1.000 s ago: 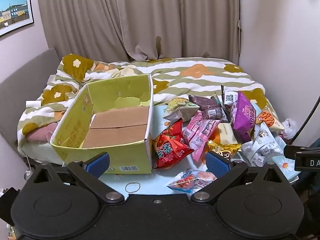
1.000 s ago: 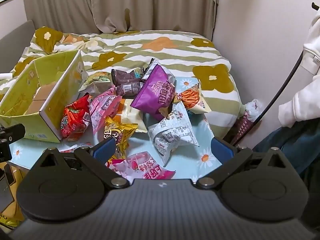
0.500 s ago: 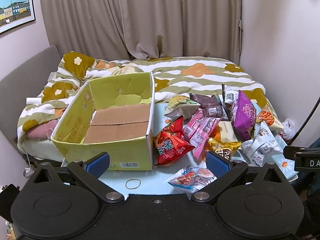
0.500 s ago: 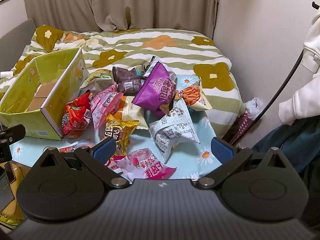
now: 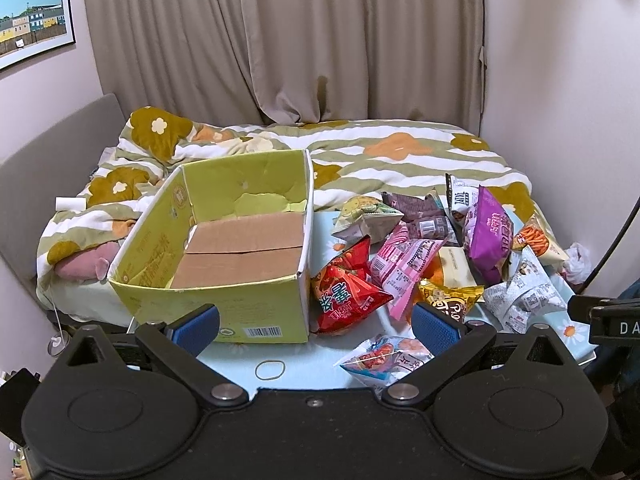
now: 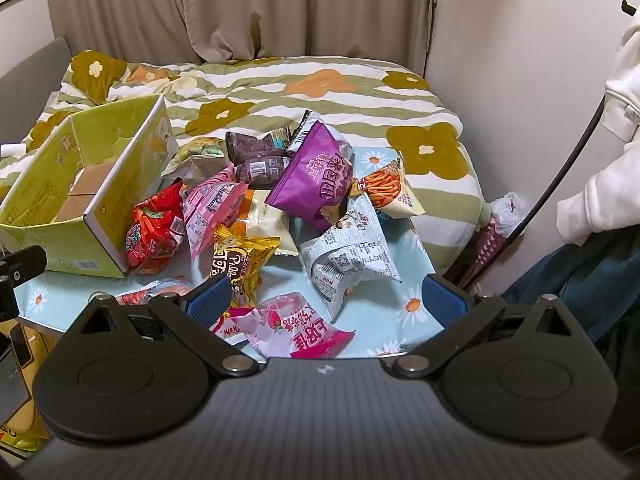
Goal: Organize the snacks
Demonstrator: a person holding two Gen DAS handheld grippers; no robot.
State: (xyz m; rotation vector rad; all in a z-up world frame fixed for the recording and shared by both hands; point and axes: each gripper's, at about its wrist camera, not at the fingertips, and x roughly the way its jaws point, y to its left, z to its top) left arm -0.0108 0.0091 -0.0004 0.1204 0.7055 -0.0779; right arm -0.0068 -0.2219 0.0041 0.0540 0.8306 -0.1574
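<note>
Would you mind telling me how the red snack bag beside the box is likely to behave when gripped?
The red snack bag looks puffed with air, so probably light and squashy. Its glossy film may slip between the fingers. Its crimped, flared end seems the firmer place to pinch.

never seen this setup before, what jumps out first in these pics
A bright heap of snack bags sprawls across the flowered table, with a purple bag propped highest near the back. Left of the heap stands an open yellow-green cardboard box with nothing inside. Both the left gripper and right gripper hang open at the near edge, holding nothing.
</note>
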